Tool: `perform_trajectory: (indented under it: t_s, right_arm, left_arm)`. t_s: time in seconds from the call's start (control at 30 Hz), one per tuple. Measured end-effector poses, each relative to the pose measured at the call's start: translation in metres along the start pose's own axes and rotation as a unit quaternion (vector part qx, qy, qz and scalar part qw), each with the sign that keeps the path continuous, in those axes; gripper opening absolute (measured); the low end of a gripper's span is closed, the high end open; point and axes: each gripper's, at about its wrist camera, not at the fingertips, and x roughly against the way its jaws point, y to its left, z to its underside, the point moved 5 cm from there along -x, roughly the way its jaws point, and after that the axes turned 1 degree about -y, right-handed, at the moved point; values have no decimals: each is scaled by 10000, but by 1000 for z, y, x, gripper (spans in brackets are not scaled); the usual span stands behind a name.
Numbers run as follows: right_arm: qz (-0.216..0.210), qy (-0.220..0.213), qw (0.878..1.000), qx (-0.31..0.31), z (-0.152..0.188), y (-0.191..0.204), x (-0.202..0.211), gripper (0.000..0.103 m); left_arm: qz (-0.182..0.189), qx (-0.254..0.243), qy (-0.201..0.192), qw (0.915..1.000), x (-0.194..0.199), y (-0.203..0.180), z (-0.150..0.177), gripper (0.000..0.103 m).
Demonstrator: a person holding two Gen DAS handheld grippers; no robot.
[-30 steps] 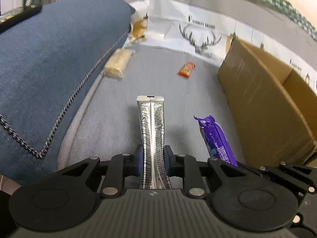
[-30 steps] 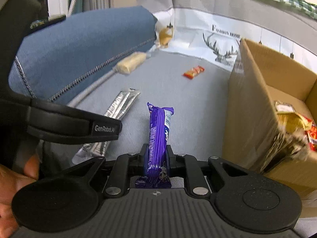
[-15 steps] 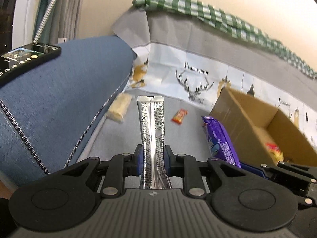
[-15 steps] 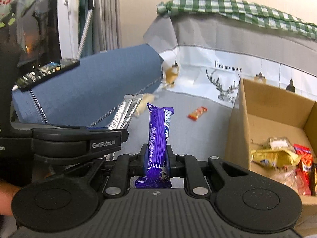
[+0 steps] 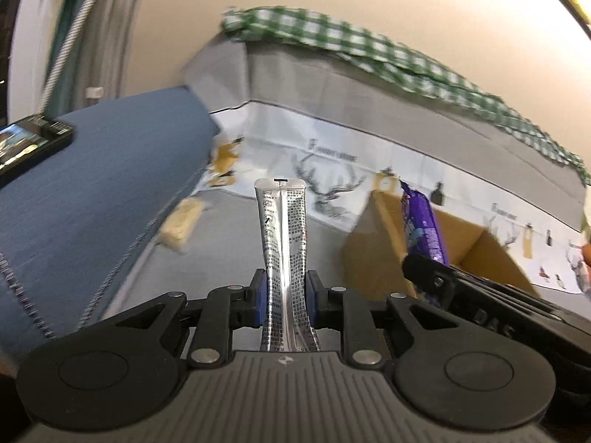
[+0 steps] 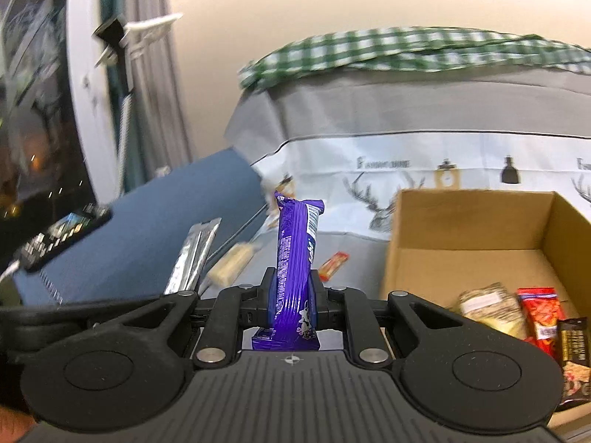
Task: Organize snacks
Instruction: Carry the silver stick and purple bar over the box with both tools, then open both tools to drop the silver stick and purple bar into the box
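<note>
I hold the left tool (image 5: pixel 284 304) clamped on the silver sachet (image 5: pixel 282 243) and the right tool (image 6: pixel 291 304) clamped on the purple bar (image 6: pixel 295 254), both clear of the sofa seat (image 5: pixel 229 221). Carry each over the cardboard box (image 6: pixel 476 221) at the right, lower inside, then release. A second ago both pointed down at the seat; now they sit raised, box interior visible.

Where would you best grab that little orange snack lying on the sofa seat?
Across its narrow width, near the middle, coming from above: the orange snack lies flat on the grey seat, long and slim, with open room around it. Both grippers are full now.
</note>
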Motion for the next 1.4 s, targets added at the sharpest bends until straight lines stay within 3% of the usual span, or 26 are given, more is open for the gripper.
perform_trajectory:
  t_s: [0.27, 0.5, 0.57, 0.63, 0.83, 1.03, 1.4]
  right_arm:
    - [892, -489, 9913, -838, -16, -66, 13, 17]
    - [2065, -1002, 9627, -1431, -18, -124, 36, 18]
    - [2486, -921, 9519, -1533, -14, -139, 39, 23]
    - [2545, -766, 9489, -1701, -9, -149, 36, 51]
    - [2613, -727, 9475, -1692, -5, -150, 32, 69]
    - [2535, -629, 9550, -1403, -4, -134, 29, 69]
    - [2270, -534, 9696, -735, 0, -88, 30, 69]
  left_arm:
    - [555, -303, -53, 9980, -10, -73, -16, 23]
    - [1147, -548, -199, 9917, -23, -142, -39, 28]
    - [1268, -606, -218, 9898, -24, -155, -42, 45]
    - [1348, -642, -282, 9884, -22, -162, -41, 50]
    - [1290, -651, -184, 9893, -16, -148, -19, 50]
    - [1124, -620, -120, 9917, -2, -106, -1, 50]
    - [1010, -444, -271, 9935, 7, -43, -17, 50]
